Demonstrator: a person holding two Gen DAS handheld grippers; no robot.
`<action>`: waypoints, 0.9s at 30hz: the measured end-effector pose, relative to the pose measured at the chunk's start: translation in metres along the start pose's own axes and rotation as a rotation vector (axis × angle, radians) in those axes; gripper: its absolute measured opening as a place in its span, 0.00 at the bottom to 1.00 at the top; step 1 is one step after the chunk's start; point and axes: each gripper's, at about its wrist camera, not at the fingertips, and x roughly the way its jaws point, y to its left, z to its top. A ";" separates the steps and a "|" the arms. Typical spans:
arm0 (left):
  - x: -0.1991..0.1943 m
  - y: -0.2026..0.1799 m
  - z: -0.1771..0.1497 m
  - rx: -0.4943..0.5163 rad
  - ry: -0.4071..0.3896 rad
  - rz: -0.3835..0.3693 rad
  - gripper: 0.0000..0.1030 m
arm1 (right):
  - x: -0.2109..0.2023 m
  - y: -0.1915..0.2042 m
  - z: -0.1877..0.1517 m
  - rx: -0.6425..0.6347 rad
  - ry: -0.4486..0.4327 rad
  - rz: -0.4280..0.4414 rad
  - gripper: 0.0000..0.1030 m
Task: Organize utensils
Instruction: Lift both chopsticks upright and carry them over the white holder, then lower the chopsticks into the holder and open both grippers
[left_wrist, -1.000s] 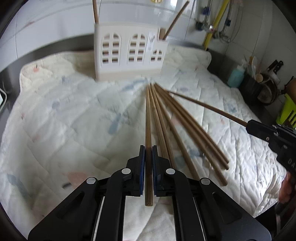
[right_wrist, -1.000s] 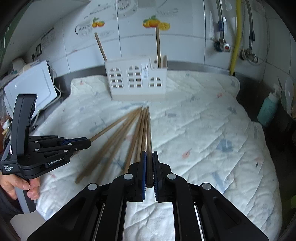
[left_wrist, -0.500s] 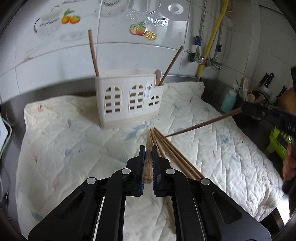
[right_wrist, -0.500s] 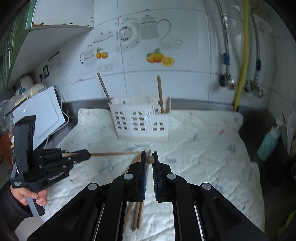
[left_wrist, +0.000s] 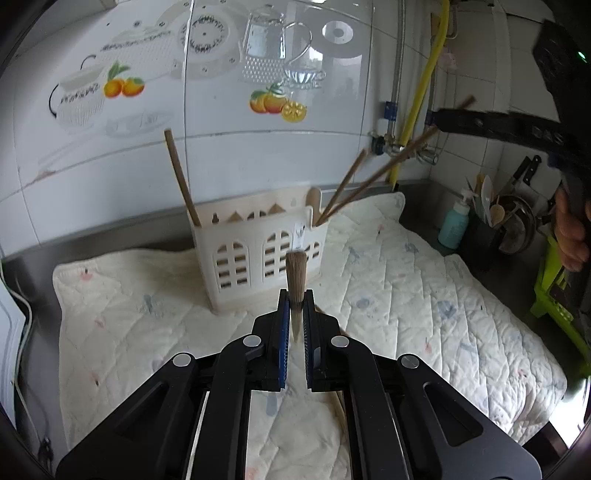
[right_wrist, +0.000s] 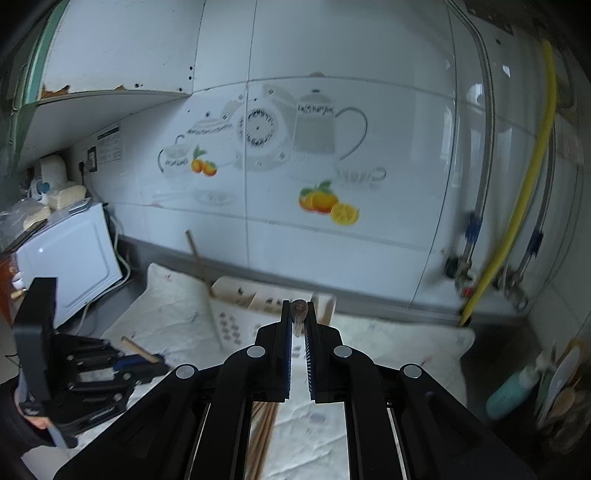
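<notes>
A white plastic utensil holder (left_wrist: 258, 258) with arched openings stands on the quilted mat (left_wrist: 406, 295) by the wall. One chopstick (left_wrist: 179, 177) leans in its left end, another (left_wrist: 347, 182) in its right end beside a wooden spoon. My left gripper (left_wrist: 295, 299) is shut on a wooden chopstick (left_wrist: 295, 273) that points toward the holder. My right gripper (left_wrist: 437, 120), high at the right, is shut on a chopstick (left_wrist: 391, 162) slanting down to the holder's right compartment. In the right wrist view, the right gripper (right_wrist: 298, 306) pinches that chopstick (right_wrist: 299, 310) end-on above the holder (right_wrist: 236, 321).
Loose chopsticks (right_wrist: 262, 435) lie on the mat under the right gripper. The left gripper (right_wrist: 159, 360) is low at the left. A white appliance (right_wrist: 70, 258) stands at the left. A teal bottle (left_wrist: 454, 225) and a utensil pot (left_wrist: 509, 221) stand right of the mat.
Both grippers have risen off the mat, each with one chopstick. The right gripper's chopstick has swung up and now slants down at the holder's right end. More wall shows in both views.
</notes>
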 end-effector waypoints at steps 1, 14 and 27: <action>-0.001 0.001 0.003 -0.001 -0.002 -0.003 0.05 | 0.003 0.000 0.006 -0.007 0.000 -0.008 0.06; -0.036 0.008 0.091 0.051 -0.172 0.059 0.05 | 0.065 0.000 0.021 -0.075 0.129 -0.045 0.06; -0.006 0.035 0.147 0.008 -0.251 0.181 0.05 | 0.095 -0.001 0.001 -0.077 0.178 -0.018 0.06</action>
